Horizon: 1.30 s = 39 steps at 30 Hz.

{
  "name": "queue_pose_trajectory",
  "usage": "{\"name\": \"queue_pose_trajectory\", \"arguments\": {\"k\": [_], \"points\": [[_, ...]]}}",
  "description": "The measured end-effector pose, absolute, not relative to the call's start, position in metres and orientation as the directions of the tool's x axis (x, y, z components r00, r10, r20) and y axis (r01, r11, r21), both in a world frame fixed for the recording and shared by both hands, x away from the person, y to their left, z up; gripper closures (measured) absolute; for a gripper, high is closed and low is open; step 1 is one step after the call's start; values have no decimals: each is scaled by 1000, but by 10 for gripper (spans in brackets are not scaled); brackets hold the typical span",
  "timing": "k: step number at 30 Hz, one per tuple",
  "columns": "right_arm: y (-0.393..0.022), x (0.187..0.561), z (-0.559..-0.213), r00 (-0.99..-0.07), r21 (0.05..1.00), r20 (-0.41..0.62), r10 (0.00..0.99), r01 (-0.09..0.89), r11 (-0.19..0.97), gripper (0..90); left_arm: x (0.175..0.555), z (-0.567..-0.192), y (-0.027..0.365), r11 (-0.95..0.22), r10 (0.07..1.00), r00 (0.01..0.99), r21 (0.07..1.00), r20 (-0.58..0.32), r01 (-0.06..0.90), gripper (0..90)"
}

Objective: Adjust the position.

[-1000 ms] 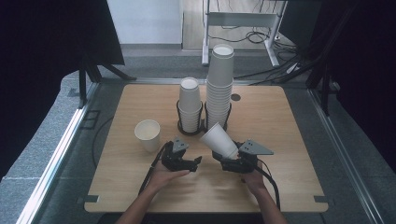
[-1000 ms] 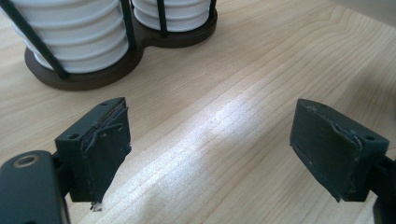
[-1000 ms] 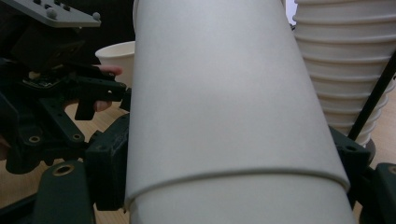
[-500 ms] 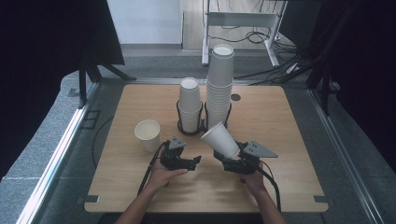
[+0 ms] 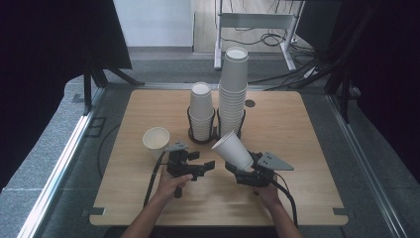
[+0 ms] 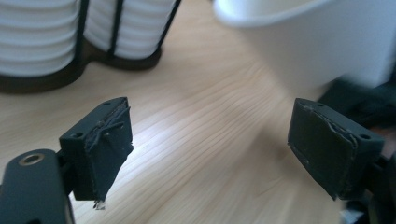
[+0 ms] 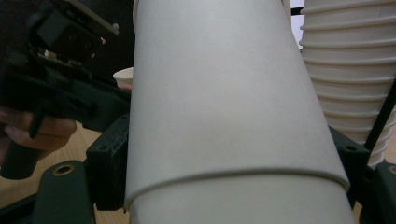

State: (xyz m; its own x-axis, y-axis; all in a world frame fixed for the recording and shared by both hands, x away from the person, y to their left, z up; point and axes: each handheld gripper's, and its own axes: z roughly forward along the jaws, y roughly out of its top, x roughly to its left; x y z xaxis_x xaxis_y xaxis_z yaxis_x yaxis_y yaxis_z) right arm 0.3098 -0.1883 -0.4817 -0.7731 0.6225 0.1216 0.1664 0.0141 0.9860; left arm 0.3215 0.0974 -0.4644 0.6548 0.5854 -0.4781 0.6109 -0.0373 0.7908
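Observation:
My right gripper (image 5: 243, 167) is shut on the lower part of a white paper cup (image 5: 232, 148), which tilts up and to the left above the table. In the right gripper view the cup (image 7: 224, 116) stands between the two jaws of that gripper (image 7: 229, 163). Just left of the cup, my left gripper (image 5: 210, 164) points right, low over the wood. Its jaws (image 6: 215, 135) stand open with bare table between them, and the held cup (image 6: 303, 42) is ahead at the upper right. A single cup (image 5: 156, 141) stands upright left of the left gripper.
A black wire holder (image 5: 202, 139) behind the grippers carries a short stack of cups (image 5: 201, 109) and a tall stack (image 5: 233, 89). The wooden table (image 5: 297, 124) ends in a metal frame, with cables trailing from both grippers toward the person.
The left gripper has shifted slightly beside the held cup. The right gripper and its cup have kept still.

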Motion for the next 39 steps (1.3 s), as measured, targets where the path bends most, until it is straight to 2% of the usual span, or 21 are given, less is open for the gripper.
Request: {"name": "queue_pose_trajectory", "arguments": {"k": [8,14,27,33,39], "points": [[-182,307,-485,-779,987,97,619,158,44,216,324,-463,95,7,545,651,780,-528,626,124],[-179,307,-487,-774,987,86,627,152,52,217,328,-458,88,64,447,660,758,-604,650,94],[-171,304,-488,-774,991,60,630,123,56,221,349,-451,58,84,388,643,720,-660,689,34],[-167,305,-490,-770,989,59,635,130,65,223,356,-456,54,103,377,631,708,-678,699,42],[-167,306,-492,-769,987,67,635,143,69,221,354,-456,54,90,367,657,728,-659,680,102]]}}
